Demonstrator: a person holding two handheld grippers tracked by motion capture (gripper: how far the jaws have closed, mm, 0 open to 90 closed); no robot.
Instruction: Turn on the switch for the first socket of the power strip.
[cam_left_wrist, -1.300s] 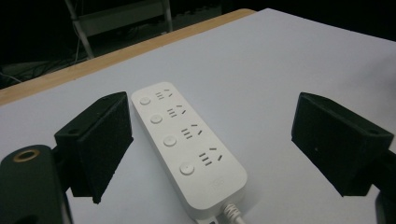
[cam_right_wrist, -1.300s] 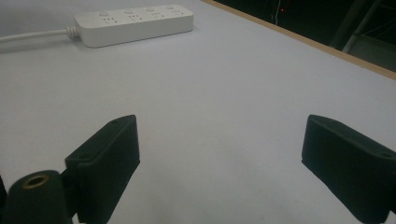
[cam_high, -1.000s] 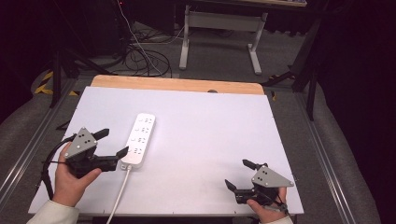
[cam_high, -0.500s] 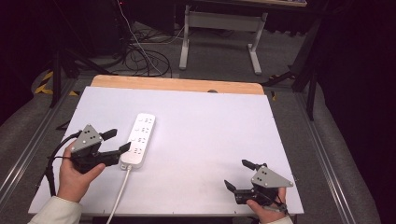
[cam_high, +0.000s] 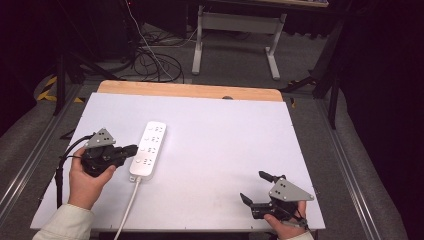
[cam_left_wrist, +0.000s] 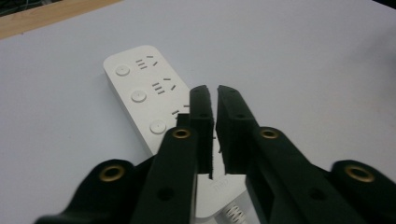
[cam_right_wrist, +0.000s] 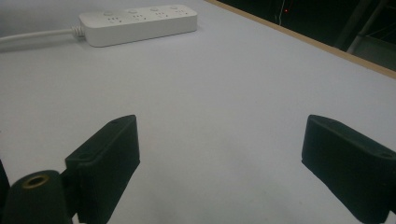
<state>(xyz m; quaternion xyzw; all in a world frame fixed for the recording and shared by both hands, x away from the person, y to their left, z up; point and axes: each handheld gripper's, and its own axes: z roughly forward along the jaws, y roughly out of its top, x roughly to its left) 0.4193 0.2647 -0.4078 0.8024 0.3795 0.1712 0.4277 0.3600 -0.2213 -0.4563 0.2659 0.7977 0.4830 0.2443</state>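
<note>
White plastic power strip (cam_high: 148, 149), long and flat with rounded corners, lying on the left half of the table (cam_high: 225, 135), its length running near to far and tilted slightly rightward at the far end. Smooth matte top with a row of round buttons (cam_left_wrist: 138, 96) beside sets of small slots. Thick white cord (cam_high: 127, 210) leaving the near end through a ribbed collar and trailing off the near edge of the table.

Just left of the strip's near end, left gripper (cam_high: 131, 150): black, blocky, capped by a grey three-cornered plate, gripped in a hand (cam_high: 87, 177) with a pale sleeve behind. Jaws just closed to a narrow slit, nothing between the flat rubbery pads (cam_left_wrist: 201, 112), tips poised over the near part of the strip; touching or not, cannot tell.

Well apart, at the near right corner, right gripper (cam_high: 257, 187), same black build and grey plate, jaws standing wide and empty above bare tabletop.

Table surface a smooth pale grey sheet, with a strip of light wood (cam_high: 190, 90) along the far edge. Beyond, dark floor with tangled black cables (cam_high: 150, 60) and a grey metal stand (cam_high: 235, 40).
</note>
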